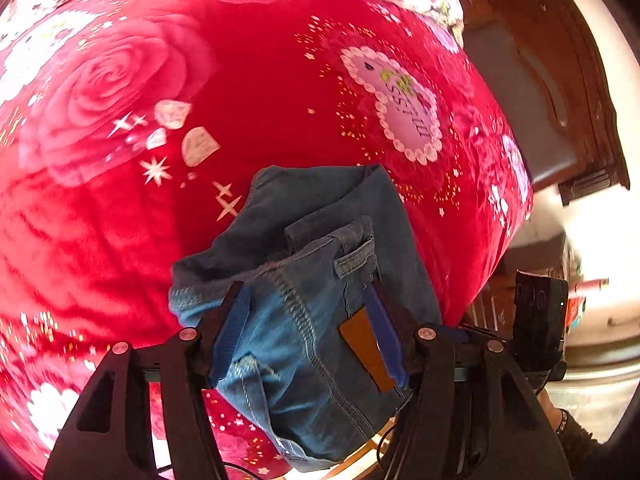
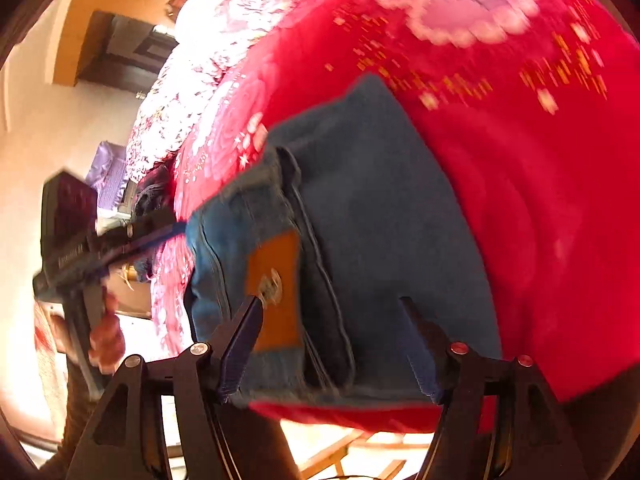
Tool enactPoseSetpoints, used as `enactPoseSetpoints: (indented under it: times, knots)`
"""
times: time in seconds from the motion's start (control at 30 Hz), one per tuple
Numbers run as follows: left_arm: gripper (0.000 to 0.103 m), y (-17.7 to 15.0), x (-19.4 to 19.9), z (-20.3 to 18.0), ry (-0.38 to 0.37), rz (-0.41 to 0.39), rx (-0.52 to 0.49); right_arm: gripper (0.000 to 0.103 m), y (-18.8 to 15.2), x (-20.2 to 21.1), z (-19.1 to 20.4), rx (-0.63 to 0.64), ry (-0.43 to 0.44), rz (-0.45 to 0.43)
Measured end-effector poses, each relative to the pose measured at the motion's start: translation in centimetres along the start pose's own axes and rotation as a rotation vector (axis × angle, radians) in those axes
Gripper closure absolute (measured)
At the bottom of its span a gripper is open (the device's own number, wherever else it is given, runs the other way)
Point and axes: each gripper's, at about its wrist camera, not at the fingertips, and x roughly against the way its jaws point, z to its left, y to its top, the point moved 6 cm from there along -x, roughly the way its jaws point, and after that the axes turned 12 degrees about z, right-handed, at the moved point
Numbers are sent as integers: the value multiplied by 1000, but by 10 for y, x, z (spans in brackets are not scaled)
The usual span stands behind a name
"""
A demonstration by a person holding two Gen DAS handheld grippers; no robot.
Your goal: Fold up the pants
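Nearest, the left gripper (image 1: pixel 310 320) has its black fingers with blue pads set on either side of a thick bundle of folded blue denim pants (image 1: pixel 316 292); the pads press into the cloth near the waistband, beside the tan leather patch (image 1: pixel 366 350), so it reads as a hold on the bundle. The right gripper (image 2: pixel 332 344) hangs over the same pants (image 2: pixel 360 216) with its fingers wide, and the pads do not appear to bite on the denim, though the picture is blurred. A hand (image 2: pixel 106 340) in the right wrist view carries the left gripper's handle at the bed's edge.

My reading is that the folding is far along: the pants lie as a compact stack with the waistband end toward the bed's near edge and the rest running away across the bed. The step in hand looks like setting down or squaring up the folded stack. The next move probably calls for easing the left fingers off without dragging the top layer, since soft denim folds slide readily.

Beneath lies a plush red bedspread printed with roses, sparkles and a pink scalloped heart (image 1: pixel 260 92). Farther off, a white and purple floral cover (image 2: pixel 188 80) runs along the bed's far side. Beyond stand dark wooden furniture (image 1: pixel 560 80), pale walls and a dark doorway (image 2: pixel 124 48).
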Motion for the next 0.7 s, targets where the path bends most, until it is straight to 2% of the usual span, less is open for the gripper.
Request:
enactPoseSetpoints:
  times: [0.13,0.17,0.27,0.37,0.43,0.53,0.57,0.63,0.7]
  knots:
    - [44,27,-20,-24,0,152,-116,32,-21,-12,-13,-78,75,27]
    - [41,29,-26,-29,3,193,-142,32,-23,-16,-13,-83,82,33]
    - [39,31,-45,-43,78,296,-232,31,-27,-29,-9,-75,93,58]
    - [39,30,-58,-50,178,342,-326,30,-26,-39,1,-56,137,74]
    - [38,29,-67,-50,238,363,-357,30,-27,-46,3,-35,127,76]
    - [38,22,-85,-39,378,413,-397,30,-27,-48,4,-18,117,64]
    - [38,18,-90,-37,399,428,-416,31,-27,-48,3,-27,125,61]
    - [38,14,-92,-40,416,397,-453,36,-27,-48,0,-53,140,54]
    - [49,13,-87,-46,408,344,-454,56,-30,-46,-6,-62,124,45]
